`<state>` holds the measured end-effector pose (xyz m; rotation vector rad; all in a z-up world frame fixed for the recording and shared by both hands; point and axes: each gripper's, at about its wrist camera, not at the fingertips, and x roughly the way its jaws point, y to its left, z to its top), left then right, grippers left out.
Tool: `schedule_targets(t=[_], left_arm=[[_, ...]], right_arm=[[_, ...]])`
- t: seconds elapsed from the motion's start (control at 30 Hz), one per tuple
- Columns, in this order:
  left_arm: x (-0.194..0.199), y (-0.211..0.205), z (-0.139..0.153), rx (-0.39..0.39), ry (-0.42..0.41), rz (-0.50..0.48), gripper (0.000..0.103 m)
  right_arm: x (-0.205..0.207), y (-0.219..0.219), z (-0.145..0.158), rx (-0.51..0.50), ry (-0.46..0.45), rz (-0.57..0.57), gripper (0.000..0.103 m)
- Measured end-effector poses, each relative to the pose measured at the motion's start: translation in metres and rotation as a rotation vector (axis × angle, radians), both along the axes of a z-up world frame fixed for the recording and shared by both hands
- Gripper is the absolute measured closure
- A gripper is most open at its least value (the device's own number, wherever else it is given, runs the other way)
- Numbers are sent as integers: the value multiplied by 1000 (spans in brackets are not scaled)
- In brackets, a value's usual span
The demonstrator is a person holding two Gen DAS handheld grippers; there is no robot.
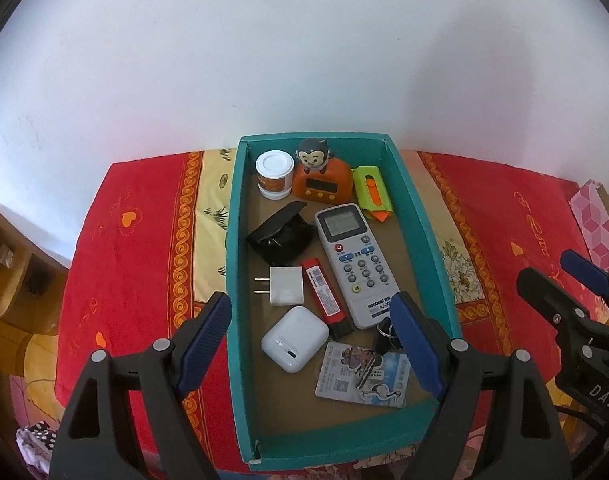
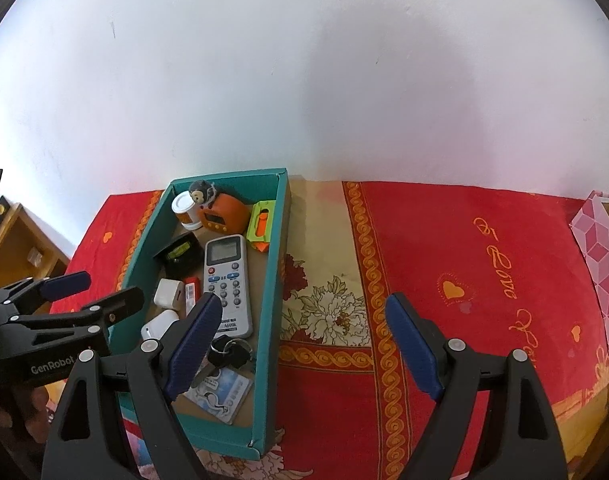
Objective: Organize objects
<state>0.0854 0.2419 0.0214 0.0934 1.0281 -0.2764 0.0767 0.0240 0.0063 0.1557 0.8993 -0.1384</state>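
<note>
Teal box [image 1: 424,240] beneath wide-spread left claw [image 1: 316,344] — right claw [image 2: 300,344] beside it

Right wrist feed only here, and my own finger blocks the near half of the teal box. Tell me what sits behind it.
Observer: A white earbud case lies flat there, with the black end of a red barcode-labelled stick beside it.
Operator: Give me the charger's prong direction.
Observer: The white charger points its two prongs at the teal box's left wall.
Operator: Report the left tongs.
Observer: The left tongs are open, one finger outside that wall, the other over the keys.
</note>
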Motion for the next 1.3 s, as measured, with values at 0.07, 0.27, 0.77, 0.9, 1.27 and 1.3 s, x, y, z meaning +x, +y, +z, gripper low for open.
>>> schedule_targets(t=[0.07,0.27,0.77,0.9,1.27,1.3], left_arm=[[-1,0,1,2,-1,-1,21],[-3,1,2,-1,-6,1,21],[-4,2,-1,3,13,4,21],[-5,4,-2,-10,21,11,21],[-6,4,-3,-14,35,1,21],[-6,5,-3,-14,36,2,21]], right_arm=[[0,0,0,5,1,0,17],[-1,0,0,10,1,-1,17],[-2,2,0,13,4,-2,17],[-2,3,0,13,6,0,17],[-2,7,1,26,8,0,17],[-3,7,1,26,8,0,17]])
